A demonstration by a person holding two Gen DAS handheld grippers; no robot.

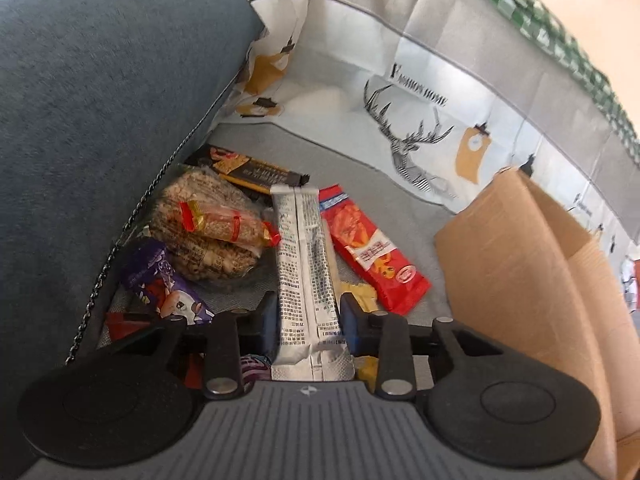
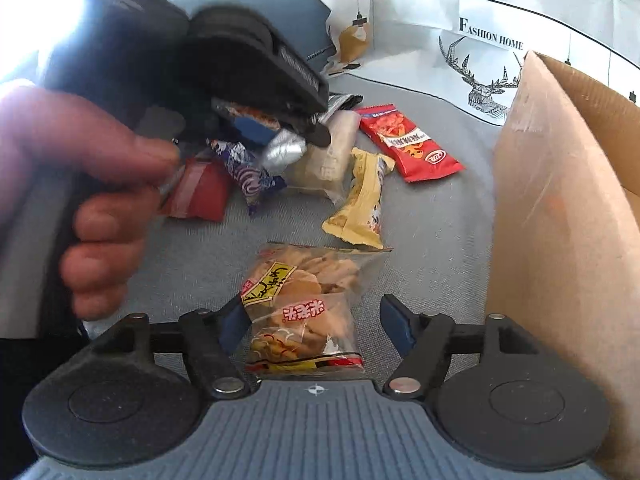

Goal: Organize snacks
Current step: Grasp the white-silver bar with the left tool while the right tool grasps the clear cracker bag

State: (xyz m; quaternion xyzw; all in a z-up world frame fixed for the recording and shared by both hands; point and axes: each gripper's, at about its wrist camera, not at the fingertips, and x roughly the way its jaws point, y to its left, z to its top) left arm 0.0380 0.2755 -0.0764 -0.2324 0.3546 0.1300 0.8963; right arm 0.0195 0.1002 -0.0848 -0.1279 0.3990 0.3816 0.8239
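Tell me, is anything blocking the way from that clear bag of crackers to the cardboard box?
Nothing visible: only bare grey cushion lies between the cracker bag and the cardboard box beside it.

Snack packets [image 2: 362,196] lie left of the cardboard box [image 2: 560,216] (perhaps touching).

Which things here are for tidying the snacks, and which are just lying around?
For the job: silver packet, red packet, yellow packet, cracker bag, purple packet, peanut bag, cardboard box.
Just there: blue cushion, deer-print cloth.
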